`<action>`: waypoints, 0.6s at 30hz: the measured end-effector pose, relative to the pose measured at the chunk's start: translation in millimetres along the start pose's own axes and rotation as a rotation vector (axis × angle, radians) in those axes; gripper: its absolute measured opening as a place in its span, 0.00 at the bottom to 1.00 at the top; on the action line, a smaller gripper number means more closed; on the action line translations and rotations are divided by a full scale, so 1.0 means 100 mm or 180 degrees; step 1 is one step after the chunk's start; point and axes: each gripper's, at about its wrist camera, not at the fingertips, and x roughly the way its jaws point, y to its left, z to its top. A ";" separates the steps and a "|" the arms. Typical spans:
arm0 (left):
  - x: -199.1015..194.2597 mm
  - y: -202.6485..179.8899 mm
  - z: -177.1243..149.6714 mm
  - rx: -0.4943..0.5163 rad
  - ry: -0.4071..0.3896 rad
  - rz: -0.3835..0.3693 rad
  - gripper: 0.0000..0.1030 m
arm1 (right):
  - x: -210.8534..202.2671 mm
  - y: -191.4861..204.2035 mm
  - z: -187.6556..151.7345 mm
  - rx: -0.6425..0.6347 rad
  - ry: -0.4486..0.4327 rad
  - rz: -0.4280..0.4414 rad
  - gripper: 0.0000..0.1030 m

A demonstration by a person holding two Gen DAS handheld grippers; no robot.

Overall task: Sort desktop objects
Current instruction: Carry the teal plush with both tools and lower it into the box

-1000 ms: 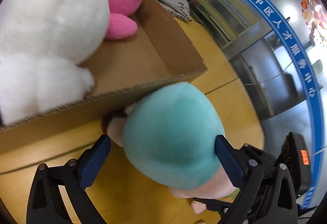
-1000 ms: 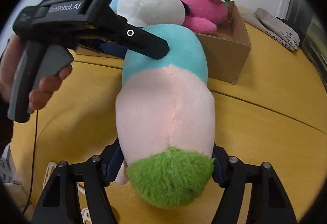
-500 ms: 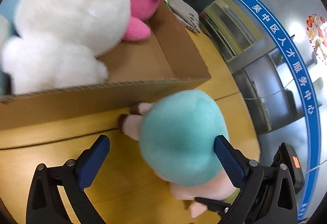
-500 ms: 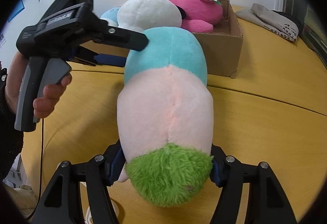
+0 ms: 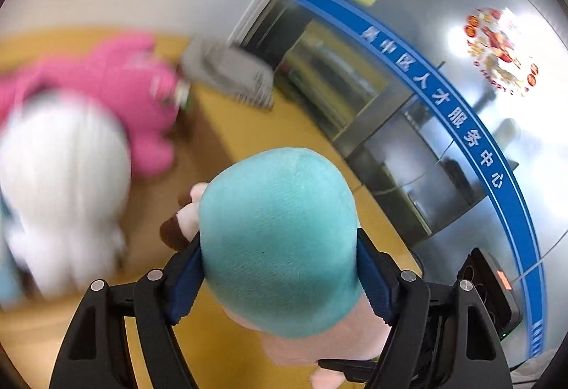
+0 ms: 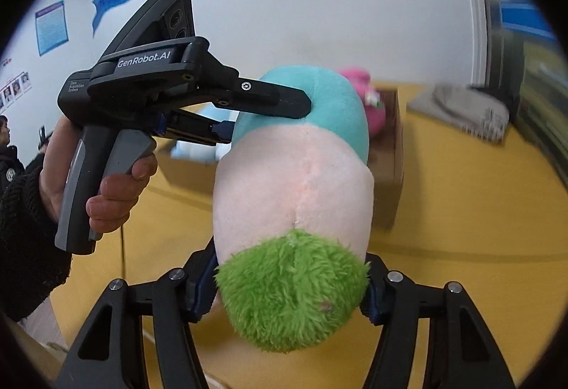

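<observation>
Plush toy [image 6: 294, 183]: teal at one end, pale pink through the middle, shaggy lime green at the other, with a brown-tipped pink limb [image 5: 175, 229]. Grippers: the left gripper [image 5: 280, 268] and right gripper [image 6: 289, 286] have black frames with dark blue pads [image 5: 186, 279]; the left one's handle is grey. Surroundings: yellow-ochre table [image 6: 461, 211], brown cardboard box [image 6: 394, 154], pink plush [image 5: 117, 98] and white plush [image 5: 64, 183], grey folded cloth [image 6: 461, 112], and a blue wall band [image 5: 461, 126] with white characters.
</observation>
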 end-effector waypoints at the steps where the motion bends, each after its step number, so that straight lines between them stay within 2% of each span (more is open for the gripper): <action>1: -0.03 -0.05 0.19 0.0097 -0.0032 0.0049 0.79 | 0.00 -0.03 0.13 -0.0031 -0.0070 -0.0012 0.61; 4: 0.05 -0.02 0.78 0.0304 -0.0027 0.0292 0.79 | 0.19 -0.27 0.58 0.0007 -0.0213 0.0051 0.61; 7: 0.30 0.25 1.13 0.0320 0.0101 0.0529 0.79 | 0.59 -0.55 0.83 0.0156 -0.0173 0.0159 0.61; 9: 0.58 0.51 1.26 0.0285 0.0255 0.0692 0.79 | 0.94 -0.73 0.89 0.0286 -0.0036 0.0227 0.61; 12: 0.93 0.88 1.19 0.0175 0.0476 0.0800 0.79 | 1.41 -0.89 0.82 0.0428 0.0313 0.0239 0.61; 14: 1.13 1.08 1.08 0.0109 0.0607 0.0786 0.80 | 1.67 -0.93 0.73 0.0487 0.0593 0.0190 0.62; 18: 1.28 1.12 0.90 0.0240 0.0715 0.0769 0.82 | 1.90 -0.81 0.60 0.0341 0.1107 0.0017 0.71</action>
